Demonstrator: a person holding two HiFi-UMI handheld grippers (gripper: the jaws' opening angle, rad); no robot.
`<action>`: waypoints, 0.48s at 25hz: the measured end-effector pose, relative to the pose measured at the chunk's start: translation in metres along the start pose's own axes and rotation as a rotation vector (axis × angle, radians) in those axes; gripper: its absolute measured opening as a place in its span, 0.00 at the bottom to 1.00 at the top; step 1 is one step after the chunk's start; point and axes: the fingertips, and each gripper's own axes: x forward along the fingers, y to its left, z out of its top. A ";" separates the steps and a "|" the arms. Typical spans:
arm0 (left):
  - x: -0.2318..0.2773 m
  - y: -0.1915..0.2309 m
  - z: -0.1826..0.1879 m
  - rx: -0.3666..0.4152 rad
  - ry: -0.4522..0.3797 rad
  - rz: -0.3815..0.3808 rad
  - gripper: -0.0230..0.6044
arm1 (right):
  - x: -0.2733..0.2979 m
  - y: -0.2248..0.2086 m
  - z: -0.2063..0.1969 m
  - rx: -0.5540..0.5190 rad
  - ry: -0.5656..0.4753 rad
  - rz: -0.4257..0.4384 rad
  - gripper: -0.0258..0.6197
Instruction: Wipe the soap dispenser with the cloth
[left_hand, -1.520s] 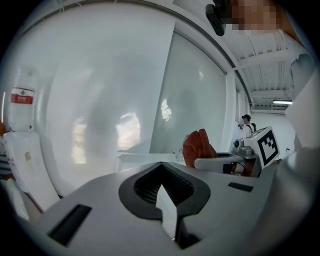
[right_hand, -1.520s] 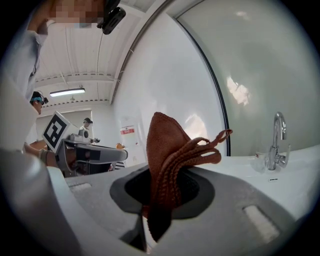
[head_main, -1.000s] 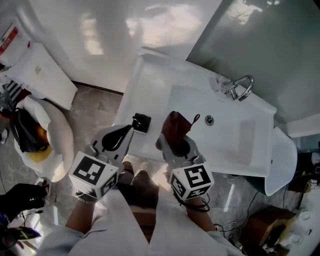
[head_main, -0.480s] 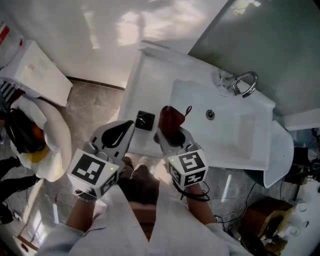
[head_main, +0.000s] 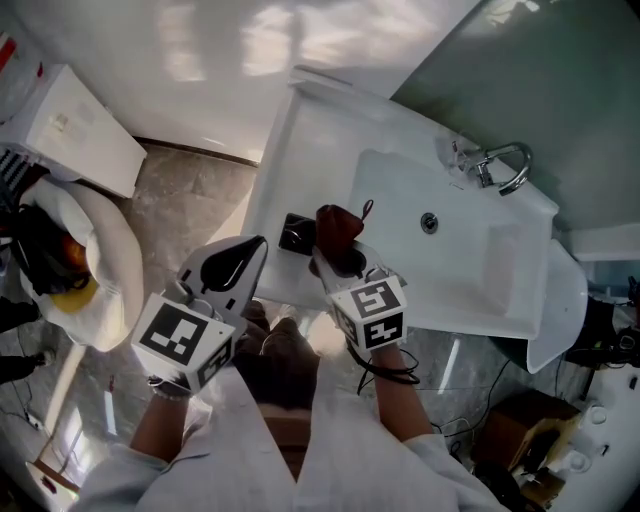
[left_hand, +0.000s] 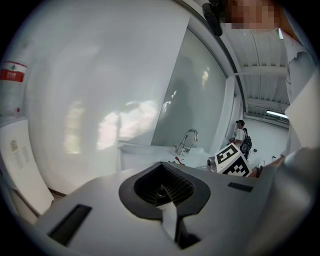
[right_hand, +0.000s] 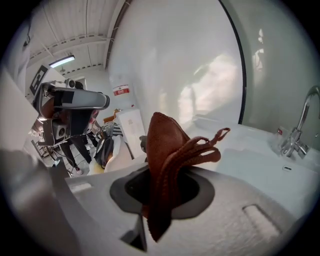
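A small black soap dispenser (head_main: 296, 233) stands on the white sink's (head_main: 300, 130) left ledge, near the front edge. My right gripper (head_main: 343, 262) is shut on a crumpled brown cloth (head_main: 338, 228), which sits right beside the dispenser's right side; I cannot tell if they touch. In the right gripper view the cloth (right_hand: 169, 150) stands up out of the jaws of that gripper (right_hand: 159, 202) and hides most of what lies ahead. My left gripper (head_main: 245, 260) hovers just left of and below the dispenser. Its jaws are shut with nothing between them (left_hand: 162, 190).
The basin (head_main: 450, 250) with a chrome tap (head_main: 500, 166) lies to the right. A white wall runs behind the sink. On the floor at left are a white rounded seat (head_main: 105, 280) with a dark bag and a flat white box (head_main: 70, 125).
My right gripper has carried the cloth leftward along the sink's front, closing the gap to the dispenser. The left gripper has stayed roughly in place, still shut.
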 end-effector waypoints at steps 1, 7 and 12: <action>0.000 0.002 -0.001 -0.003 0.002 0.002 0.04 | 0.003 -0.001 -0.004 -0.001 0.010 0.001 0.17; 0.000 0.004 -0.007 -0.006 0.012 0.014 0.04 | 0.015 -0.006 -0.025 0.016 0.073 -0.001 0.17; -0.002 0.005 -0.010 -0.008 0.022 0.021 0.04 | 0.020 -0.013 -0.038 0.101 0.081 -0.007 0.17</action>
